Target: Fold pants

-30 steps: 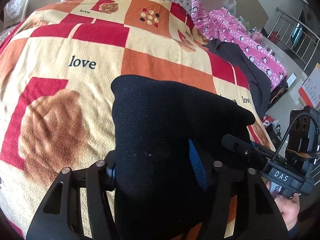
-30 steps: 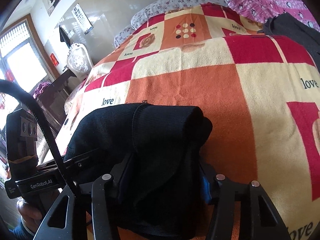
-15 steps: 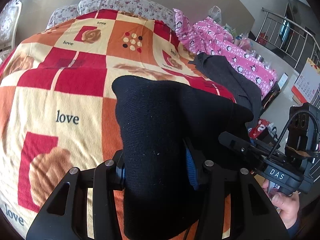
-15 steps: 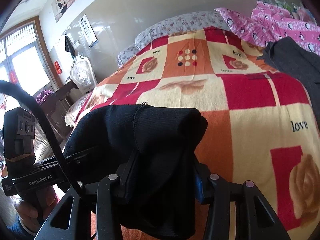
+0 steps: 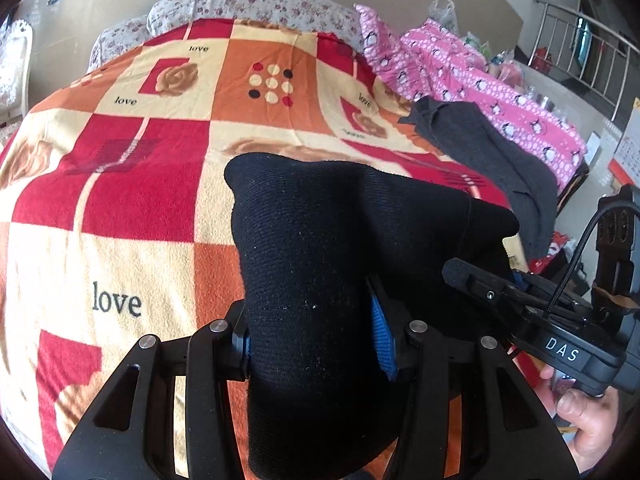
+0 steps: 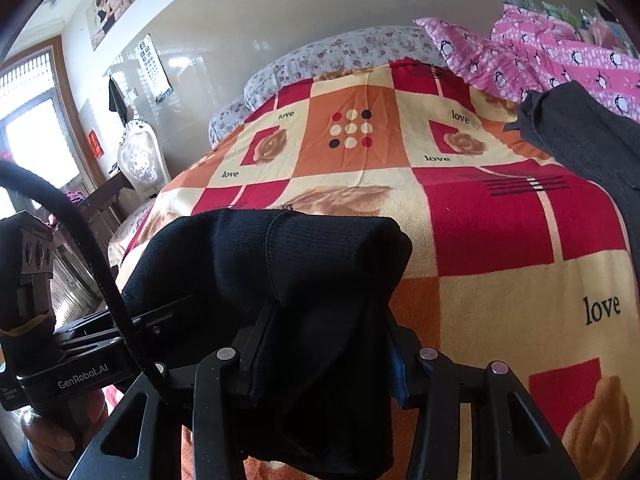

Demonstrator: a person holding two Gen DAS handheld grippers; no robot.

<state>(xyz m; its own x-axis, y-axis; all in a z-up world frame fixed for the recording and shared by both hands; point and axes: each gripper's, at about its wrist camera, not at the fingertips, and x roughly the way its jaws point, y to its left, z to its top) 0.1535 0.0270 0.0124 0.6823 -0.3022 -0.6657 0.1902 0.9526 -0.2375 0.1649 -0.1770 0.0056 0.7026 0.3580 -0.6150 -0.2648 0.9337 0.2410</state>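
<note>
The black pants (image 5: 320, 248) hang bunched between both grippers, lifted off the checked blanket (image 5: 132, 200). My left gripper (image 5: 316, 340) is shut on one thick fold, its blue pad (image 5: 380, 332) pressed into the cloth. In the right wrist view the same black pants (image 6: 288, 264) drape over my right gripper (image 6: 320, 364), which is shut on another fold. Each view shows the other gripper beside it: the right gripper (image 5: 560, 320) at the right edge of the left wrist view, and the left gripper (image 6: 80, 344) at the left edge of the right wrist view. The fingertips are hidden under cloth.
A dark grey garment (image 5: 492, 160) lies at the bed's right side, beside a pink penguin-print quilt (image 5: 480, 80). Floral pillows (image 6: 340, 52) line the headboard end. A white chair (image 6: 140, 160) stands left of the bed. A person's hand (image 5: 584, 420) grips the right handle.
Both grippers have risen with the pants and drawn back from the bed, so more of the blanket and the far pillows shows. The jaws closed slightly on the cloth.
</note>
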